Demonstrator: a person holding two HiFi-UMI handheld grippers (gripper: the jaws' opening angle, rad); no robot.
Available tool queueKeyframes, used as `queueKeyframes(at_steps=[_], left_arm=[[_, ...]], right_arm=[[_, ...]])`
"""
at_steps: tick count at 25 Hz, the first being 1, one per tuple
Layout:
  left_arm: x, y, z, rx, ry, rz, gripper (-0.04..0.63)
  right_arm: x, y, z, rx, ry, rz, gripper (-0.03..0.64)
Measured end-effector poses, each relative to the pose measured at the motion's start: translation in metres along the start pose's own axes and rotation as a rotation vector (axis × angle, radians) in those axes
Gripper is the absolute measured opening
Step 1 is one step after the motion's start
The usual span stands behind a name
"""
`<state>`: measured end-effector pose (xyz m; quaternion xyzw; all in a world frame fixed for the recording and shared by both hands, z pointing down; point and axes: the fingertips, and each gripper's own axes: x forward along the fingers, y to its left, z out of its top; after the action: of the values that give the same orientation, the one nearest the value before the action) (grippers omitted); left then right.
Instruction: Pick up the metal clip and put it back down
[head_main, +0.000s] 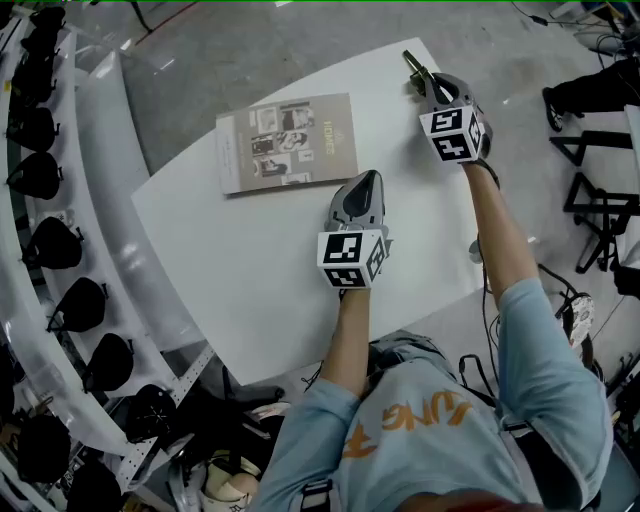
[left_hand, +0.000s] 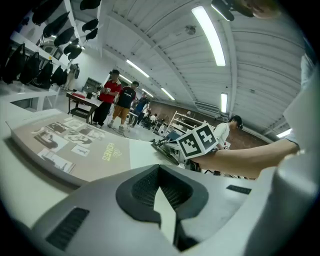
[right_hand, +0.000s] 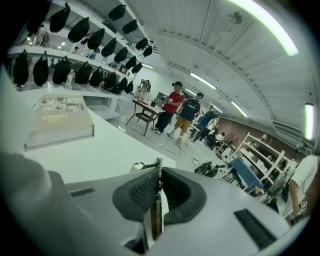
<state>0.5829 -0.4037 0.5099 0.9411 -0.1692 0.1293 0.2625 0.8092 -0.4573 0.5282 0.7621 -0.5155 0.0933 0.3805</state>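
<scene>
The metal clip (head_main: 412, 65) is a thin brass-coloured piece that pokes out past my right gripper (head_main: 425, 82), over the far right corner of the white table (head_main: 270, 270). In the right gripper view the clip (right_hand: 156, 210) stands edge-on between the dark pads, and the right gripper (right_hand: 159, 172) is shut on it. Whether the clip touches the table I cannot tell. My left gripper (head_main: 368, 180) rests near the table's middle, apart from the clip. Its jaws (left_hand: 160, 172) meet at the tips with nothing between them.
A grey book (head_main: 288, 142) lies flat at the table's far left, also seen in the left gripper view (left_hand: 75, 140). Curved white shelves with black caps (head_main: 50, 240) run along the left. Black stands (head_main: 600, 200) and cables sit on the floor at right. People stand far off.
</scene>
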Motion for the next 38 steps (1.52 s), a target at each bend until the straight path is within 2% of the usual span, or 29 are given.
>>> queueKeyframes(at_steps=[4,8,9,10,11,12,17,21,26,31,38], left_arm=[[0.001,-0.001,-0.001,-0.002,0.005,0.001,0.006],[-0.001,-0.007,0.001,0.009,0.008,-0.001,0.006],[-0.002,-0.008,0.001,0.014,0.011,0.000,0.006],[-0.003,-0.008,0.001,0.019,0.016,0.001,0.006],[-0.005,-0.009,0.001,0.023,0.020,0.003,0.006],[-0.008,-0.009,0.001,0.026,0.023,0.005,0.006],[-0.018,-0.017,0.009,0.045,0.002,0.018,0.006],[-0.031,-0.031,0.015,0.063,-0.026,0.027,0.006],[-0.053,-0.055,0.017,0.087,-0.062,0.030,0.006],[-0.085,-0.081,0.018,0.117,-0.103,0.039,0.006],[-0.135,-0.120,0.028,0.214,-0.162,0.052,0.006]], right_arm=[[0.010,0.006,-0.001,-0.064,0.018,0.000,0.035],[0.014,0.011,-0.006,-0.042,0.035,0.026,0.042],[0.014,0.013,-0.008,-0.025,0.040,0.048,0.066],[0.013,0.016,-0.009,0.000,0.043,0.074,0.132],[0.010,0.019,-0.010,0.034,0.040,0.096,0.161],[0.004,0.019,-0.010,0.075,0.030,0.108,0.164],[-0.042,0.008,-0.009,0.284,-0.059,0.095,0.159],[-0.093,0.001,-0.008,0.411,-0.147,0.084,0.085],[-0.160,0.000,-0.014,0.519,-0.223,0.069,0.046],[-0.232,0.007,-0.014,0.621,-0.306,0.071,0.034],[-0.325,0.032,-0.019,0.718,-0.375,0.061,0.034]])
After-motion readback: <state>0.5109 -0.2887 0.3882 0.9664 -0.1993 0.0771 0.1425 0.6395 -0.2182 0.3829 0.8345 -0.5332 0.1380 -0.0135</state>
